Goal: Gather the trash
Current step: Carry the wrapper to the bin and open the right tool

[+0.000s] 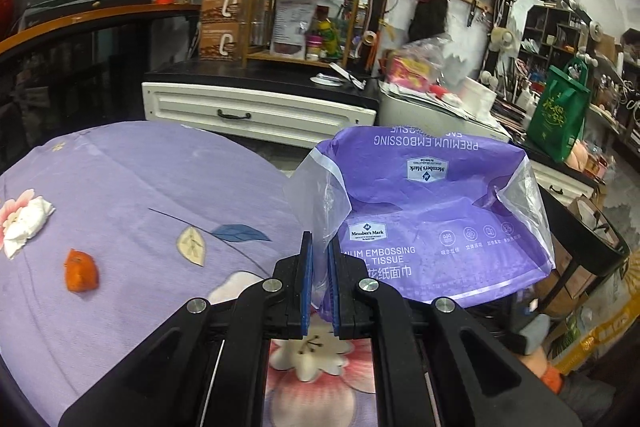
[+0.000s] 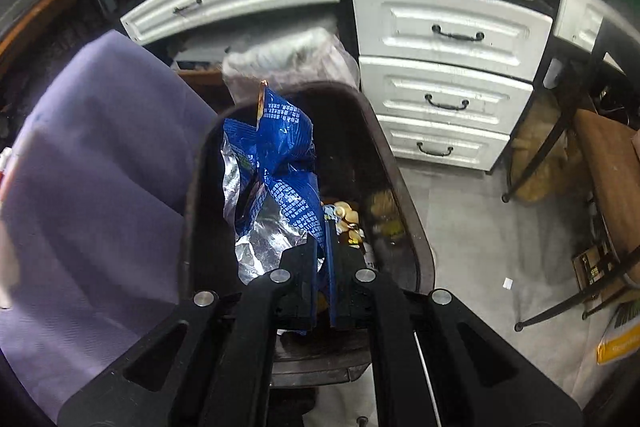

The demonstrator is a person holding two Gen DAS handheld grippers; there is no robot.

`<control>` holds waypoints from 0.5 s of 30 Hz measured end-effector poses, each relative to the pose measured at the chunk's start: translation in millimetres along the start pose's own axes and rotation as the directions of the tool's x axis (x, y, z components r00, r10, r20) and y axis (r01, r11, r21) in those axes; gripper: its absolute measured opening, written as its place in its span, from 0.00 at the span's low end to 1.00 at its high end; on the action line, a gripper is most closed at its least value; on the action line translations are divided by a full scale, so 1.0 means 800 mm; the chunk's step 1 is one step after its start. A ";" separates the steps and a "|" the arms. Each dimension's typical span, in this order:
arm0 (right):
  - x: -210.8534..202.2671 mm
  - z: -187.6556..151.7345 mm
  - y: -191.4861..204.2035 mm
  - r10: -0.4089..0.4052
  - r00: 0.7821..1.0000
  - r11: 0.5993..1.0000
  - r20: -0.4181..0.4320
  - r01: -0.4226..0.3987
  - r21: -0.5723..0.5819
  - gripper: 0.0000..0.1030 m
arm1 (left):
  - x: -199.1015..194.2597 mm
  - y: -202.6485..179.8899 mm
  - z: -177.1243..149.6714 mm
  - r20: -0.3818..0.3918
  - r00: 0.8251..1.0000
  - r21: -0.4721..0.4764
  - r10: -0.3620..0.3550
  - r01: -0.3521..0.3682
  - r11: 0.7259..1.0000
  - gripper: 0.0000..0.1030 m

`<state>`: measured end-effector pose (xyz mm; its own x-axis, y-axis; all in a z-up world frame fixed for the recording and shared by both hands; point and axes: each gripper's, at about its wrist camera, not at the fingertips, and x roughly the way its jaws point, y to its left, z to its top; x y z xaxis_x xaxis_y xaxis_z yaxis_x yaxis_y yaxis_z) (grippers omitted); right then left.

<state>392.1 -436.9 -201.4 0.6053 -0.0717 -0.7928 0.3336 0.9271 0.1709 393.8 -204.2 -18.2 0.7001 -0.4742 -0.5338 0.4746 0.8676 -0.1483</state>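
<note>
the left gripper [image 1: 318,259] is clamped on the clear edge of a purple tissue wrapper [image 1: 432,211], which hangs past the rim of the table's purple floral cloth [image 1: 132,179]. only the left view shows a crumpled white tissue [image 1: 26,223] and an orange peel [image 1: 81,271] lying apart on the cloth. only the right view shows the right gripper [image 2: 322,259] pinching a blue foil snack bag [image 2: 276,163] over the dark trash bin [image 2: 404,187], just beside the cloth's edge, with open floor toward the white drawers [image 2: 448,75].

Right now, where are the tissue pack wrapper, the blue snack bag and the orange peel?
tissue pack wrapper [image 1: 432,211], left wrist view, purple printed front.
blue snack bag [image 2: 280,147], right wrist view, crumpled blue middle.
orange peel [image 1: 81,271], left wrist view, its centre.
</note>
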 end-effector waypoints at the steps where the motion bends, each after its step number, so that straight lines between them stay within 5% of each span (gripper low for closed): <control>1: 0.006 -0.001 0.000 -0.010 1.000 1.000 -0.004 0.010 -0.002 0.05 | 0.002 -0.003 -0.001 -0.004 1.000 0.001 -0.004 0.004 1.000 0.07; 5: 0.021 -0.006 0.001 -0.033 0.999 0.999 -0.032 0.033 -0.014 0.19 | 0.014 -0.020 -0.004 -0.027 0.999 0.017 -0.019 0.019 1.000 0.08; 7: 0.019 -0.010 -0.002 -0.028 0.999 1.000 -0.020 0.029 0.004 0.47 | 0.020 -0.031 -0.008 -0.043 0.999 0.031 -0.025 0.027 0.999 0.08; 8: 0.015 -0.012 -0.004 -0.028 1.000 1.000 -0.004 0.028 0.009 0.51 | 0.024 -0.037 -0.009 -0.052 0.998 0.039 -0.028 0.030 0.999 0.07; 15: -0.038 -0.026 -0.027 -0.031 0.997 0.998 0.072 0.027 0.060 0.54 | 0.054 -0.085 -0.018 -0.122 0.992 0.084 -0.044 0.055 0.995 0.07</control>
<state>351.7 -446.9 -193.3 0.6450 -0.1270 -0.7536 0.3927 0.9010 0.1843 383.8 -281.3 -43.3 0.6082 -0.4903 -0.6243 0.5555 0.8247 -0.1064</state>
